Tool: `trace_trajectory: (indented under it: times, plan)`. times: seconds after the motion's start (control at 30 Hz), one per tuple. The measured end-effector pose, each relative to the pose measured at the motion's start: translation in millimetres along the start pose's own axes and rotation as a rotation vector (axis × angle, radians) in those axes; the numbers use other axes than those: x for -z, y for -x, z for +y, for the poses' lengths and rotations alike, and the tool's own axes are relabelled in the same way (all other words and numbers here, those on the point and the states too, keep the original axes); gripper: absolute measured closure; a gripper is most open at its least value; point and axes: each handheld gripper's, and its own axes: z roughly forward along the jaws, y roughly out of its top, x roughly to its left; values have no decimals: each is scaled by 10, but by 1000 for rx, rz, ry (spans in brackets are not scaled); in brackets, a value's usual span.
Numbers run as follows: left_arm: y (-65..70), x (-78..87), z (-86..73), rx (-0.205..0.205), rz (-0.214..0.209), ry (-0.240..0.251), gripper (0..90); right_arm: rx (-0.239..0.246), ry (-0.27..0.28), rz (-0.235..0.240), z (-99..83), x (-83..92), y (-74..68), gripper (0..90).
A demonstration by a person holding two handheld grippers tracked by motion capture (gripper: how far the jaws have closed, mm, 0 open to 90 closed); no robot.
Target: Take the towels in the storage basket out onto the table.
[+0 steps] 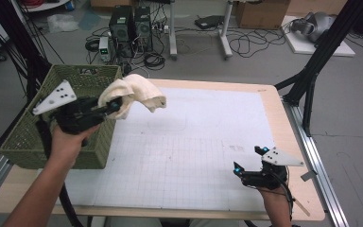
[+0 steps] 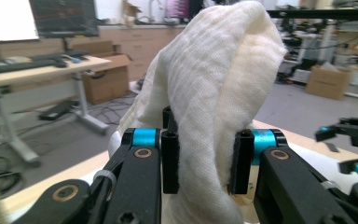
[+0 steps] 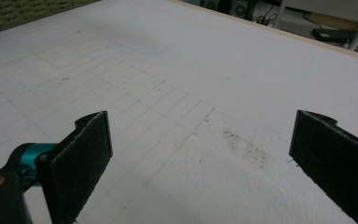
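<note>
1. The cream cloth [image 1: 132, 94] is up in the air, pinched in the left claw [image 1: 116, 105] and drooping over it. It hangs right at the near-right corner of the green basket [image 1: 28, 137], partly over the rim and partly out over the tabletop [image 1: 269, 101]. In the left gripper view the cloth [image 2: 219, 93] is bunched between the two pads, jaws clamped on a thick fold, so the grip looks solid.

2. So my read: the pickup part is done. What I can't tell is direction, whether it's headed into the basket or coming out to be laid on the white grid mat [image 1: 194, 142]. Either way the put-down is still to come; the cloth touches nothing but the claw.

3. The right claw [image 1: 249, 158] sits low near the front right of the mat, well apart from the cloth. In the right gripper view its jaws stand wide apart with nothing between them, just bare mat. Looks like it's idle for now.

4. I can't see anything else inside the basket from this angle.
</note>
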Motion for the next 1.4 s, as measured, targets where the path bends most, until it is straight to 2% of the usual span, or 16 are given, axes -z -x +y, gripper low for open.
trace_trajectory:
  times: [0.07, 0.1, 0.2, 0.37, 0.53, 0.57, 0.6, 0.67, 0.83, 1.0, 1.03, 1.1, 1.2, 1.3, 1.33, 1.4]
  plan:
    - [92, -173, -109, 4, -35, -22, 722, 2, 1, 0, 0, 4, 4, 49]
    - [92, -173, -109, 4, -35, -22, 722, -3, 1, 0, 0, 6, 3, 49]
    - [178, -354, -243, 15, -67, -53, 722, -3, 1, -2, -5, 8, 13, 49]
    - [273, -525, -400, 26, -98, -94, 721, -1, 0, -4, -9, 8, 20, 49]
    - [402, -728, -669, 33, -140, -171, 716, -2, 0, -6, -11, 6, 25, 49]
    - [448, -802, -781, 46, -156, -196, 715, -2, 0, -7, -12, 5, 25, 49]
    - [448, -802, -781, 46, -156, -196, 714, -2, 0, -7, -12, 5, 25, 49]
    - [516, -910, -923, 61, -178, -216, 712, -6, -5, -6, -14, 7, 21, 49]
    - [644, -1096, -1096, 54, -206, -265, 703, -5, -7, -6, -16, 5, 24, 49]
    - [680, -1251, -1255, 60, -196, -307, 681, 2, -5, -4, -17, 0, 24, 49]
    - [681, -1316, -1325, 57, -185, -333, 679, 5, -6, -7, -17, -1, 24, 49]
    - [683, -1340, -1350, 56, -181, -341, 668, 2, -9, -5, -19, -3, 22, 49]
    - [682, -1470, -1493, 55, -148, -386, 643, 0, -12, -2, -23, -12, 24, 49]
    - [672, -1505, -1553, 68, -122, -403, 593, 2, -14, -6, -25, -13, 26, 49]
    - [649, -1506, -1586, 93, -88, -409, 464, -1, -13, -2, -27, -10, 26, 49]
    - [640, -1496, -1585, 102, -79, -404, 346, 3, -12, -5, -30, -6, 34, 49]
